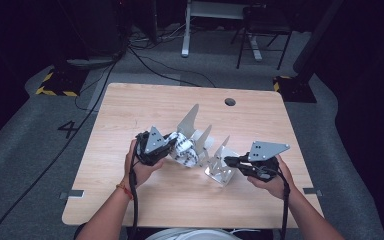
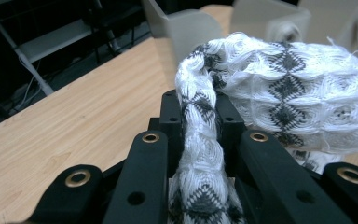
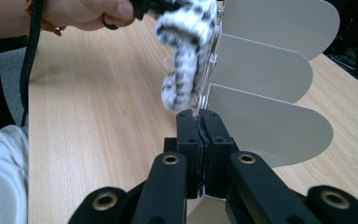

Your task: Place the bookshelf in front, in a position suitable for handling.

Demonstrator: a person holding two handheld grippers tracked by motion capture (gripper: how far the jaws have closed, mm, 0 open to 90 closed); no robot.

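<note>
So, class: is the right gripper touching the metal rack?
Touching. In the right gripper view, the right gripper has its jaws clamped on the edge of the metal rack.

Knitted, rough white-and-grey cloth (image 2: 279,88), smooth matt, seemingly metal rack (image 3: 265,70), pale wood-grain table (image 1: 145,105).

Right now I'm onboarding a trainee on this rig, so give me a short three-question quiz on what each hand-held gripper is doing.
1. True or false: the left hand-held gripper is shut on the knitted cloth.
2. What does the right hand-held gripper clamp? A) the cloth B) an edge of the metal divider rack C) a cable
3. Fill in: the rack stands on the wooden ____.

Key: 1 true. 2 B. 3 table.
</note>
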